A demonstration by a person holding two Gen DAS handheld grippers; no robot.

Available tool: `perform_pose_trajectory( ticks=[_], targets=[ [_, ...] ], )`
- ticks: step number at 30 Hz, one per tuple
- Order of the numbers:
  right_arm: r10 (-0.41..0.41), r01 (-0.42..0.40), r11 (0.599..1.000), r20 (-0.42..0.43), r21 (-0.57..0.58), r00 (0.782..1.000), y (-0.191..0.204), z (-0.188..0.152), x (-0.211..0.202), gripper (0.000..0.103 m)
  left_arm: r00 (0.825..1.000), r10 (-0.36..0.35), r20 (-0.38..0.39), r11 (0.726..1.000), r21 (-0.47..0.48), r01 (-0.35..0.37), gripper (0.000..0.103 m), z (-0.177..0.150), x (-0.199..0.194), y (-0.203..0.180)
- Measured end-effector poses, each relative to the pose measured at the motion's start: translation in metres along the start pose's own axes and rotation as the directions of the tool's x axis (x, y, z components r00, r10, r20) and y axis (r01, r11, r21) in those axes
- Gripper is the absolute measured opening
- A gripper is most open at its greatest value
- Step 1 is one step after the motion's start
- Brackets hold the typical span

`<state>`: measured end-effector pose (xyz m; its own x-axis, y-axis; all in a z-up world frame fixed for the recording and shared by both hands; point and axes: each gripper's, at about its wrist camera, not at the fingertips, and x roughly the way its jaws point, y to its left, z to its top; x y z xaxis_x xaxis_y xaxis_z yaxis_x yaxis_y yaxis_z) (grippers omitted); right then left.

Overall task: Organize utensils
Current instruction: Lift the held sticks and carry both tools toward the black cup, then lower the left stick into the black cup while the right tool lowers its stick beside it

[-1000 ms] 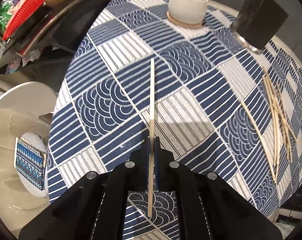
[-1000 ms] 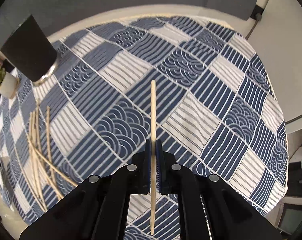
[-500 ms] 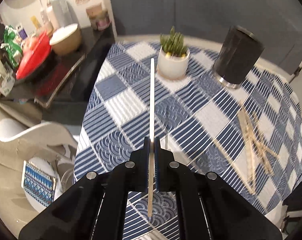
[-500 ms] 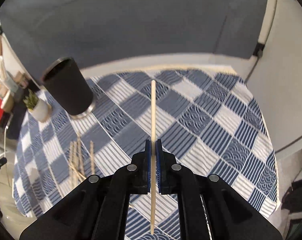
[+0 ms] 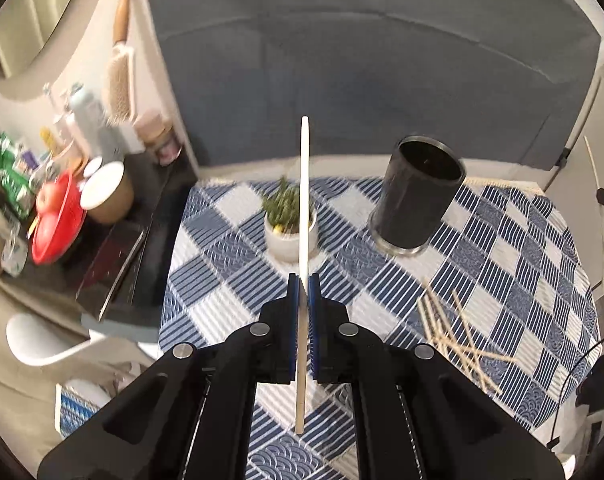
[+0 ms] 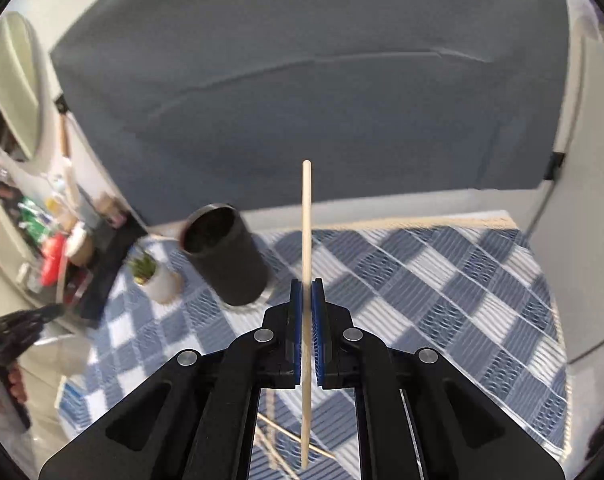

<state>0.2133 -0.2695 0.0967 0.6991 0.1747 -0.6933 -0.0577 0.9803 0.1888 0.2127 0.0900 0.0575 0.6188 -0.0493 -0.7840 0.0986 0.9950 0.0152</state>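
My left gripper (image 5: 303,280) is shut on a pale wooden chopstick (image 5: 304,200) that stands straight up between its blue pads, high over the table. My right gripper (image 6: 307,285) is likewise shut on a tan chopstick (image 6: 306,232) held upright. A black cylindrical holder (image 5: 415,196) stands open-topped on the blue-and-white checked tablecloth (image 5: 230,280), ahead and to the right of the left gripper; in the right wrist view the holder (image 6: 226,256) is ahead to the left. A loose heap of chopsticks (image 5: 455,332) lies on the cloth at the right.
A small potted plant (image 5: 288,220) in a white pot sits left of the holder. A dark side counter (image 5: 114,248) with a red strainer, bowls and bottles is at the left. A grey sofa back (image 6: 302,100) rises behind the table. A person's hand (image 6: 6,376) shows at the far left.
Both grippers have risen well above the table with their chopsticks still clamped and tipped more level. The holder, plant and sofa back have come into view ahead.
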Motion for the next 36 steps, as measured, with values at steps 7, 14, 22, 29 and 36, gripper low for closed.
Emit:
perform_pose_trajectory(
  ticks=[7,14,22,29,36],
  targets=[
    [0.107,-0.104,0.994,0.062,-0.044,0.992,0.021,0.022,0.004,0.005,0.995,-0.059,0.081,0.998,0.042,0.056,0.005,0.051,-0.009,-0.023],
    [0.196,-0.178,0.975,0.135,-0.134,0.971,0.043,0.057,0.016,0.005,0.989,-0.093,0.115,0.995,0.052,0.088,0.005,0.095,0.001,-0.036],
    [0.294,-0.249,0.946,0.219,-0.209,0.930,0.062,0.099,0.032,0.005,0.948,-0.268,0.173,0.962,0.104,0.253,0.005,0.133,0.022,-0.053],
    [0.382,-0.330,0.916,0.241,-0.230,0.892,0.067,0.113,0.061,0.005,0.868,-0.415,0.272,0.908,0.174,0.380,0.005,0.142,0.050,-0.066],
    [0.438,-0.389,0.893,0.236,-0.227,0.867,0.069,0.110,0.101,0.005,0.816,-0.485,0.315,0.872,0.096,0.481,0.005,0.139,0.088,-0.060]
  ],
)
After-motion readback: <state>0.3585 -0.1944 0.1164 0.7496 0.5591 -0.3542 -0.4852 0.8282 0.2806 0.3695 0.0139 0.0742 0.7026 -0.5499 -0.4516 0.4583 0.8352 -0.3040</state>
